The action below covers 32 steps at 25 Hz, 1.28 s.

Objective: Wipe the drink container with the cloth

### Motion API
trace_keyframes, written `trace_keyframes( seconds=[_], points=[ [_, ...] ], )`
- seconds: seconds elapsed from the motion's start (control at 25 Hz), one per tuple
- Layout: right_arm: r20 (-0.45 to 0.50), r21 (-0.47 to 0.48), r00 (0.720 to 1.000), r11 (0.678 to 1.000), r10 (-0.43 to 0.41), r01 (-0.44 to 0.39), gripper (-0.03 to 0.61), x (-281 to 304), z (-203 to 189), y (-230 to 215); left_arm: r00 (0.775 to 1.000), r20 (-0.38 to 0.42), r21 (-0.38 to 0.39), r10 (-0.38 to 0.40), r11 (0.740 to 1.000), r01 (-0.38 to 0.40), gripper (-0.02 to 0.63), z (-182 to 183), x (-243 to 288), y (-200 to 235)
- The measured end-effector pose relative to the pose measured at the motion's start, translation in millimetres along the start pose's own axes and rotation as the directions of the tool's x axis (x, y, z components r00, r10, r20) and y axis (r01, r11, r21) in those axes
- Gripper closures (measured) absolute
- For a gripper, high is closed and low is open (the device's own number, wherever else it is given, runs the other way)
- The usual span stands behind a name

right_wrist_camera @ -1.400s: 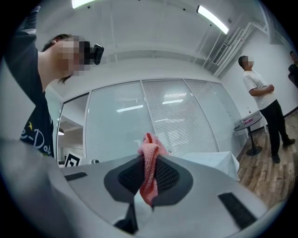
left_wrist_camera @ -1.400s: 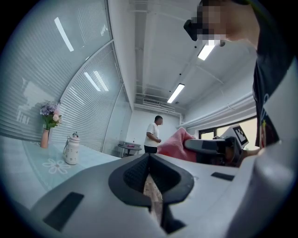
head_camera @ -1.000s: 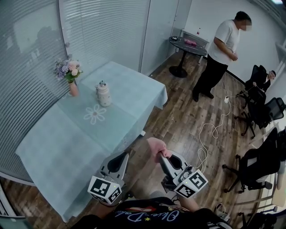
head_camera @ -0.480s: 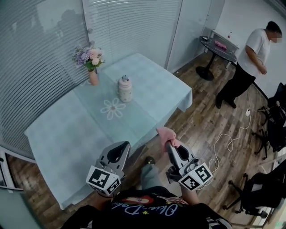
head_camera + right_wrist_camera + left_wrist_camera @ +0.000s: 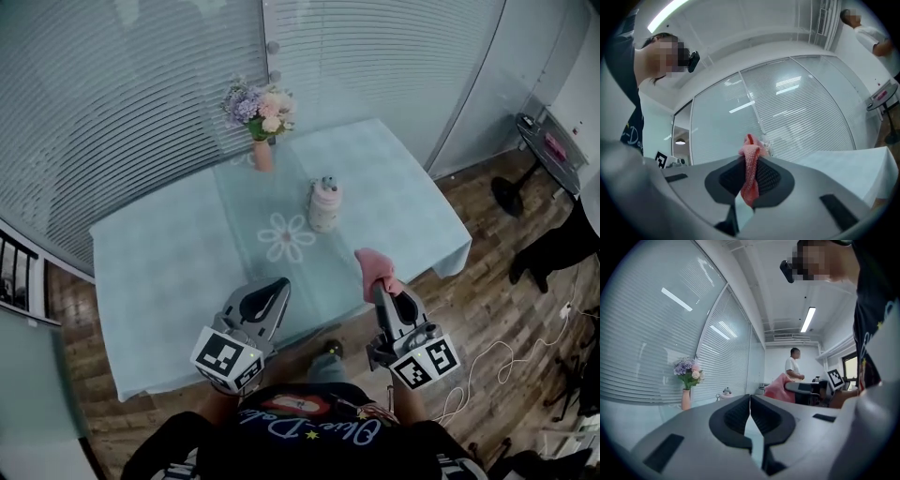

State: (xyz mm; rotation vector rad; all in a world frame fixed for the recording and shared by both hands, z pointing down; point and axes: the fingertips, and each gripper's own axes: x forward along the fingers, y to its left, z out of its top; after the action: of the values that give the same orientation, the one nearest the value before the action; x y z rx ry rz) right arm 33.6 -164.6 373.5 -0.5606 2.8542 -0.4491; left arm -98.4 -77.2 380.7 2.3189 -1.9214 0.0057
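Two claws are held low at the near edge of the counter (image 5: pixel 159 281): the right claw (image 5: pixel 379 289) is clamped on a pink cloth (image 5: pixel 373 264), presumably carried ready for wiping, and the left claw (image 5: pixel 279 285) is closed on nothing. The drink container (image 5: pixel 324 204) stands upright mid-counter, well apart from both. Only the right gripper view shows the cloth pinched between the pads; only the head view shows the gap left to the container.

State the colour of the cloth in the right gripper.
Pink; the cloth shows best in the right gripper view, pinched between its jaws.
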Motion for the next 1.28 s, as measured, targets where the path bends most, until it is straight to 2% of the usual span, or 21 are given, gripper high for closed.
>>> trace_keyframes(
  seconds=[0.32,0.48,0.6,0.76,0.96,1.16,1.28],
  points=[
    [-0.056,0.001,0.995,0.996,0.086,-0.086,0.555,54.2,9.8,-71.8,0.995,-0.004,-0.029,0.1,0.995,-0.1,0.609,7.8,49.5,23.6],
    [-0.083,-0.01,0.984,0.987,0.156,-0.158,0.555,87.3,8.5,-100.7,0.987,-0.021,-0.04,0.158,0.986,-0.159,0.609,4.4,66.6,34.4],
    [-0.112,-0.031,0.965,0.97,0.236,-0.241,0.555,111.2,8.4,-114.6,0.98,-0.021,-0.044,0.199,0.979,-0.2,0.609,5.6,76.0,39.9],
    [-0.176,-0.053,0.913,0.923,0.368,-0.382,0.555,145.5,3.5,-127.5,0.964,-0.015,-0.046,0.265,0.963,-0.265,0.609,8.8,82.2,48.5],
    [-0.226,-0.072,0.826,0.837,0.517,-0.543,0.555,179.8,-4.5,-129.5,0.942,-0.023,-0.053,0.334,0.941,-0.335,0.609,6.0,82.2,56.0],
    [-0.292,-0.089,0.752,0.766,0.591,-0.637,0.555,206.2,-19.6,-131.7,0.918,-0.011,-0.05,0.397,0.916,-0.397,0.609,8.4,71.4,62.7],
    [-0.324,-0.052,0.727,0.756,0.605,-0.652,0.555,215.5,-31.6,-137.5,0.908,-0.017,-0.061,0.419,0.906,-0.419,0.609,5.4,63.3,66.9]
  ],
)
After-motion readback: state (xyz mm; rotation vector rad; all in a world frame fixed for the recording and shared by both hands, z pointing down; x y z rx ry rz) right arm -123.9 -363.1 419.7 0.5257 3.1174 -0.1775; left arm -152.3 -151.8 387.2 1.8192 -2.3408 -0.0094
